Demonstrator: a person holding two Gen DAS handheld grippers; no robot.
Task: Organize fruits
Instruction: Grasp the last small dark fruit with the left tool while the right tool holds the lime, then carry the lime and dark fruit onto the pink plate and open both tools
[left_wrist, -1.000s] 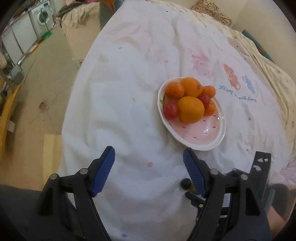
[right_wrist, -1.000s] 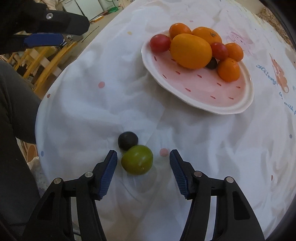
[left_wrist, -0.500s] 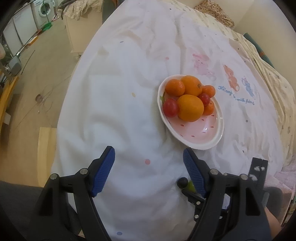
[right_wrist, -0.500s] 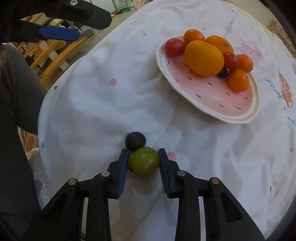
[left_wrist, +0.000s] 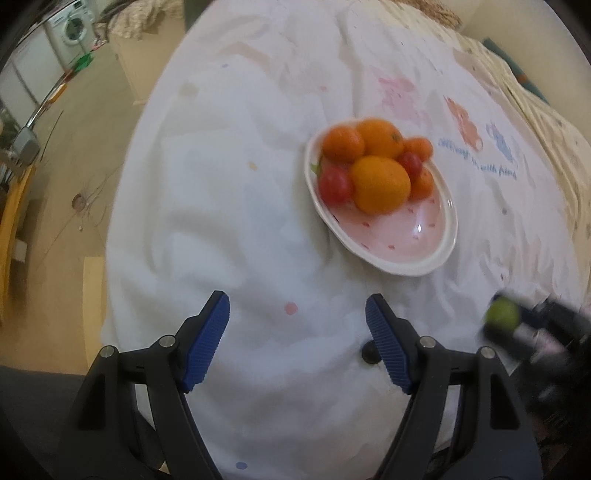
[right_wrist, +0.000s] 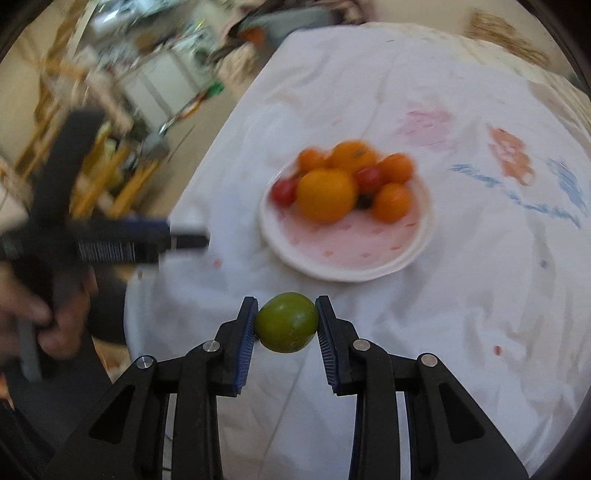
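Observation:
My right gripper (right_wrist: 286, 321) is shut on a green fruit (right_wrist: 286, 322) and holds it above the white cloth, short of the pink plate (right_wrist: 347, 254). The plate holds oranges (right_wrist: 325, 194) and red tomatoes (right_wrist: 283, 190). In the left wrist view the plate (left_wrist: 395, 247) sits ahead and to the right, and the green fruit (left_wrist: 502, 315) shows blurred at the right in the right gripper. My left gripper (left_wrist: 297, 325) is open and empty over the cloth. A small dark fruit (left_wrist: 369, 352) lies on the cloth by its right finger.
The table is covered by a white cloth (left_wrist: 229, 192) with cartoon prints and hangs off at the left edge. Floor and furniture lie to the left (left_wrist: 55, 122). My left gripper and hand show blurred at the left of the right wrist view (right_wrist: 110, 243).
My right gripper closed on the green fruit and lifted it off the cloth, away from the dark fruit. The left gripper stayed open and shifted slightly.

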